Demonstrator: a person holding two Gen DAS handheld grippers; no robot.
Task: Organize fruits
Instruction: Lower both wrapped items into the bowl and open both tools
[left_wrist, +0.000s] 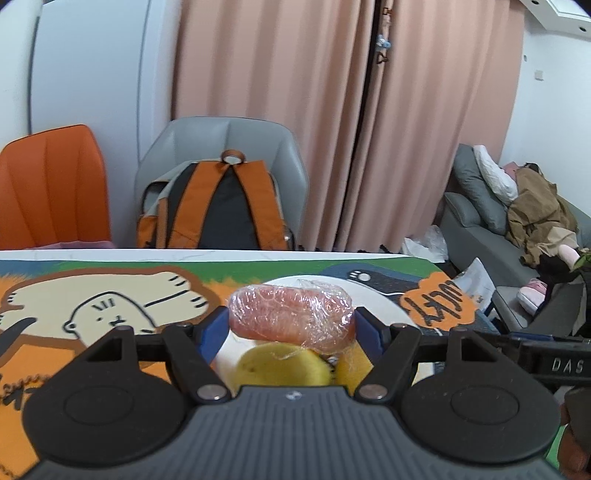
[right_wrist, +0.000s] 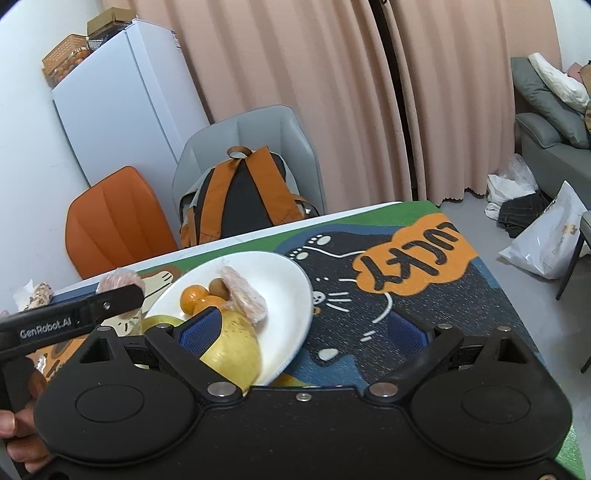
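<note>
My left gripper (left_wrist: 291, 323) is shut on a pink fruit wrapped in cling film (left_wrist: 290, 315) and holds it above the white plate (left_wrist: 380, 304). A yellow pear (left_wrist: 282, 365) lies on the plate just below it. In the right wrist view the white plate (right_wrist: 291, 280) holds the yellow pear (right_wrist: 236, 349), small oranges (right_wrist: 192, 297), a brown fruit (right_wrist: 218, 286) and another wrapped pink fruit (right_wrist: 243, 293). My right gripper (right_wrist: 303, 332) is open and empty at the plate's near right rim. The left gripper's body (right_wrist: 74, 314) shows at the left, with its wrapped fruit (right_wrist: 118, 280).
A cartoon mat (right_wrist: 424, 280) covers the table. Behind the table stand an orange chair (left_wrist: 51, 192) and a grey chair with an orange backpack (left_wrist: 218, 206). A fridge (right_wrist: 122, 107), curtains and a grey sofa (left_wrist: 491, 229) lie beyond. Bags lie on the floor at the right (right_wrist: 546, 240).
</note>
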